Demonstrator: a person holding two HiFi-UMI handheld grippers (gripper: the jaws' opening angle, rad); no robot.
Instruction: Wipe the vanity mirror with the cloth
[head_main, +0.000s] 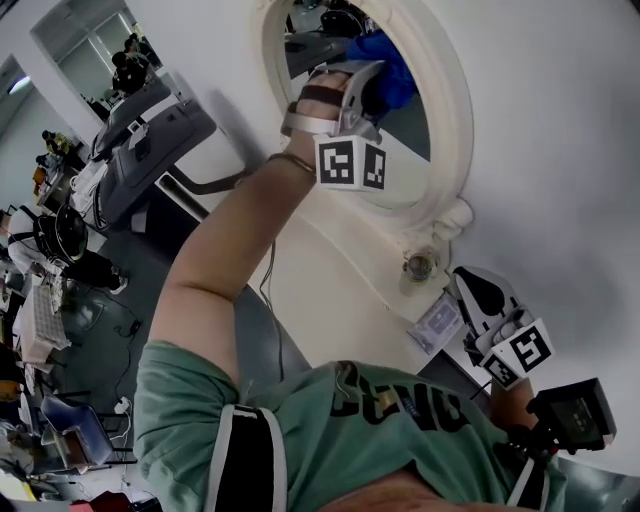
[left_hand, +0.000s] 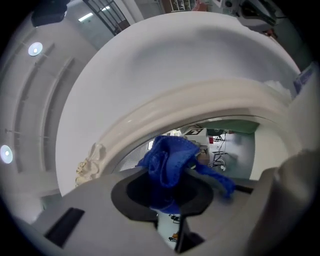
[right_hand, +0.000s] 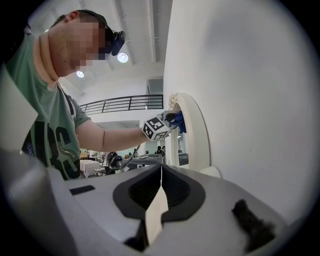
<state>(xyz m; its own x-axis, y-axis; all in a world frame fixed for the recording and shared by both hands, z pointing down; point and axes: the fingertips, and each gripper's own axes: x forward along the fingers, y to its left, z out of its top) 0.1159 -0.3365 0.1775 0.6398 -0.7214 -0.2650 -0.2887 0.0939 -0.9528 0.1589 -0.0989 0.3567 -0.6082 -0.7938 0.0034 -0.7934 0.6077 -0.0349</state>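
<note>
An oval vanity mirror with a cream carved frame (head_main: 455, 110) stands against a white surface. My left gripper (head_main: 368, 82) is shut on a blue cloth (head_main: 392, 62) and presses it on the glass (head_main: 310, 50) near the upper rim. In the left gripper view the bunched cloth (left_hand: 167, 165) sits between the jaws of the left gripper (left_hand: 170, 187), just under the frame (left_hand: 200, 105). My right gripper (head_main: 472, 290) hangs low at the right, away from the mirror, shut and holding nothing. In the right gripper view, the right gripper (right_hand: 161, 172) faces the mirror frame (right_hand: 192, 135) and cloth (right_hand: 181, 122).
A small glass jar (head_main: 420, 266) stands at the mirror's foot, with a flat printed packet (head_main: 437, 322) just below it. A grey exercise machine (head_main: 140, 140) and cluttered desks fill the room at the left. The person's outstretched arm (head_main: 230, 250) crosses the middle.
</note>
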